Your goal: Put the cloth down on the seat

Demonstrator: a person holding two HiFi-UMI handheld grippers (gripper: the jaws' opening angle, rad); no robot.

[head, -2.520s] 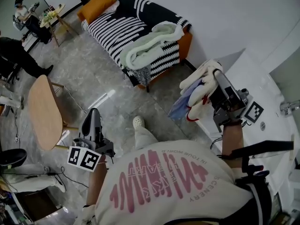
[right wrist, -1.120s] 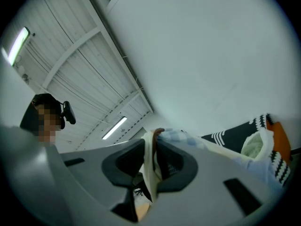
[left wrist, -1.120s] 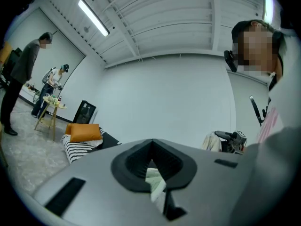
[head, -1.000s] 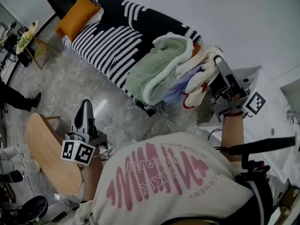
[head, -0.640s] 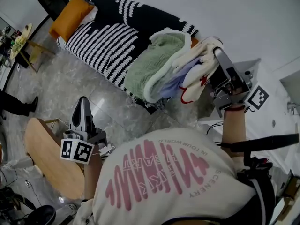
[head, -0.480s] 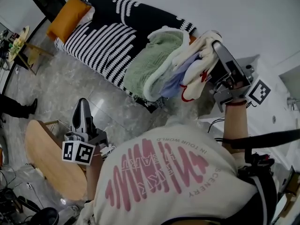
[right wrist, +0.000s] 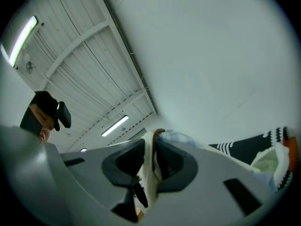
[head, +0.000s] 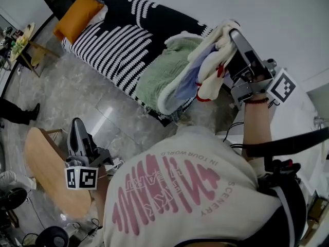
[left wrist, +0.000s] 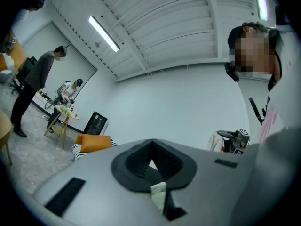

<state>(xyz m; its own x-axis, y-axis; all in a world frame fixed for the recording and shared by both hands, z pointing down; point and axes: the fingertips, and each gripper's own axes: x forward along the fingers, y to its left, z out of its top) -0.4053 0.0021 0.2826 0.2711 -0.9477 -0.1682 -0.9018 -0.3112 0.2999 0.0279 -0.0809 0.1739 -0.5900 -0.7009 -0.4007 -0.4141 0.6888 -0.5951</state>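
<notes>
The cloth (head: 208,66), a bundle of cream, pale blue and red-trimmed fabric, hangs from my right gripper (head: 232,34). That gripper is raised at the upper right and shut on the cloth. The bundle hangs over the near end of the sofa seat (head: 115,37), which has a black-and-white striped cover. There a green fleece blanket (head: 164,71) lies heaped. In the right gripper view cream cloth (right wrist: 149,166) is pinched between the pads of my right gripper (right wrist: 151,159). My left gripper (head: 76,126) is low at the left, jaws together and holding nothing, away from the sofa. My left gripper (left wrist: 151,163) points across the room.
An orange cushion (head: 77,9) lies at the sofa's far end. A wooden side table (head: 41,169) stands just left of my left gripper. A white counter (head: 308,112) is at the right. People stand round a small table (left wrist: 63,114) far off.
My right gripper has lifted the cloth up and farther over the green blanket on the sofa. My left gripper has drifted down and left in the head view.
</notes>
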